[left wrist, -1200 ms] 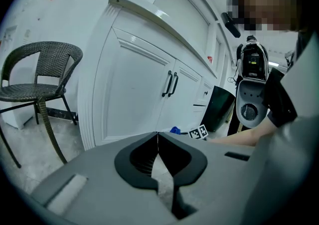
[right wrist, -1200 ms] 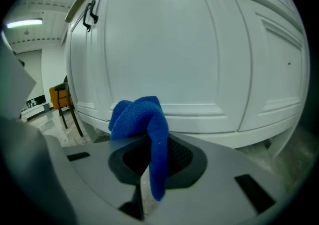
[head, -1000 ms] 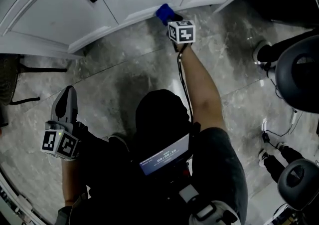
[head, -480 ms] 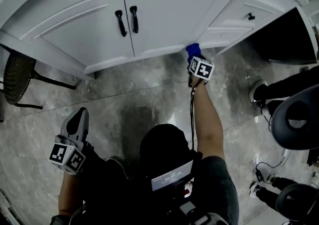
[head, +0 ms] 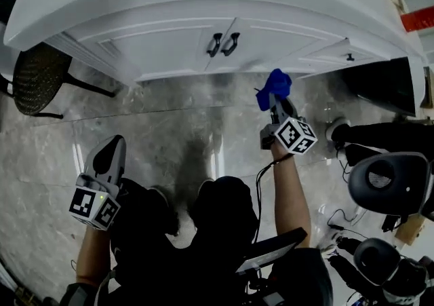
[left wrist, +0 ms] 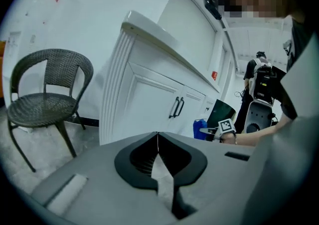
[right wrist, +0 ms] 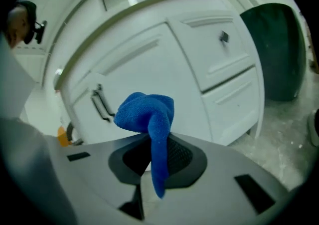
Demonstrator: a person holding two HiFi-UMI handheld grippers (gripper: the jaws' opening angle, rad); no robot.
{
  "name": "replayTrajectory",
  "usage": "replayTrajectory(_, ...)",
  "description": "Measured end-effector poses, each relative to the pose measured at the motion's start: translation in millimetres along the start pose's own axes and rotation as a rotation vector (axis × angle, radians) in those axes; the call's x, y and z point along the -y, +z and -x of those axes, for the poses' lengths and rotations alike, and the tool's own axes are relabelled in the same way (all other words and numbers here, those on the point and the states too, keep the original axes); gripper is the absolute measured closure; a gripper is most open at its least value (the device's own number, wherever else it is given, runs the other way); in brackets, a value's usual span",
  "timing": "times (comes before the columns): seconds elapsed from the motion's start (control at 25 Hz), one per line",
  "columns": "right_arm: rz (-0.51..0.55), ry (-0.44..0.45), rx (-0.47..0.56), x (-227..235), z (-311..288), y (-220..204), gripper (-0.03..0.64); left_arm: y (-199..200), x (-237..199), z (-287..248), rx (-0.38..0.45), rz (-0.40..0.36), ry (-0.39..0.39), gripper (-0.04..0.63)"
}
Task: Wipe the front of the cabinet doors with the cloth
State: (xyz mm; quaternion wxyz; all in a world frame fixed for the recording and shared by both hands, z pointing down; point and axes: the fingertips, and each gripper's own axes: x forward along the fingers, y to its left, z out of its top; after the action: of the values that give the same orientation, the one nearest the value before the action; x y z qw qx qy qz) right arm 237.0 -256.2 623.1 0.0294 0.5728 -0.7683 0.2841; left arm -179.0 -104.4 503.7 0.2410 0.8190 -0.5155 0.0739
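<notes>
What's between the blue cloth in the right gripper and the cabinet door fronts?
Nothing visible. The right gripper is shut on the cloth, and its view shows only open air up to the cabinet doors. The head view agrees: only bare floor lies below the gap, and the cloth looks clear of the doors.

We see the cabinet doors [head: 178,47] far ahead, the wicker chair [head: 37,81] to their left, and the cloth [head: 274,85] before them, rightward.

You're seeing nubby blue cloth [head: 274,86] right of centre, smooth satin-white cabinet doors [head: 176,43] above, glossy marbled floor [head: 169,128] mid-frame, woven wicker chair [head: 39,79] upper left.
</notes>
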Motion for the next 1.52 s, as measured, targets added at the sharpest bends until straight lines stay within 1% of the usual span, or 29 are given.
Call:
replayTrajectory(0.08,0.041,0.124,-0.022,-76,27,20,0.568,27,-6,31,-0.008,0.035,0.044,0.592)
replayTrajectory(0.16,0.082,0.204,-0.063,-149,56,32,0.568,40,-10,61,-0.045,0.085,0.089,0.592)
replayTrajectory(0.24,0.121,0.232,-0.107,-213,85,36,0.568,49,-5,88,-0.088,0.143,0.111,0.592)
replayTrajectory(0.32,0.132,0.244,-0.126,-271,112,38,0.568,65,10,112,-0.098,0.18,0.09,0.592)
replayTrajectory(0.4,0.136,0.266,-0.118,-328,140,46,0.568,84,30,134,-0.085,0.181,0.053,0.592)
replayTrajectory(0.52,0.152,0.294,-0.092,-395,184,73,0.568,122,62,167,-0.052,0.124,0.025,0.592)
replayTrajectory(0.6,0.16,0.291,-0.09,-422,206,105,0.568,162,84,186,-0.034,0.081,0.016,0.592)
replayTrajectory(0.68,0.165,0.29,-0.091,-441,223,144,0.568,210,105,197,-0.006,0.045,0.005,0.592)
replayTrajectory(0.72,0.163,0.299,-0.084,-450,230,167,0.568,235,115,201,0.01,0.026,0.0,0.592)
replayTrajectory(0.8,0.166,0.348,-0.046,-469,245,215,0.568,283,135,206,0.055,-0.016,-0.011,0.592)
replayTrajectory(0.92,0.226,0.432,0.049,-495,269,293,0.568,357,169,219,0.167,-0.076,-0.03,0.592)
replayTrajectory(1.04,0.292,0.443,0.151,-508,303,366,0.568,418,205,246,0.288,-0.123,-0.027,0.592)
replayTrajectory(1.08,0.28,0.445,0.183,-513,316,386,0.568,431,215,256,0.321,-0.131,-0.016,0.592)
replayTrajectory(1.16,0.2,0.466,0.232,-529,340,412,0.568,445,227,270,0.366,-0.131,0.012,0.592)
replayTrajectory(1.2,0.16,0.48,0.254,-538,350,421,0.568,449,232,273,0.377,-0.124,0.019,0.592)
replayTrajectory(1.28,0.113,0.504,0.293,-554,365,433,0.568,457,244,273,0.389,-0.109,0.011,0.592)
replayTrajectory(1.36,0.106,0.534,0.304,-566,377,437,0.568,465,256,274,0.402,-0.109,0.001,0.592)
replayTrajectory(1.44,0.119,0.574,0.303,-575,390,434,0.568,472,266,281,0.422,-0.119,0.014,0.592)
replayTrajectory(1.52,0.131,0.604,0.312,-577,403,432,0.568,481,274,292,0.461,-0.12,0.03,0.592)
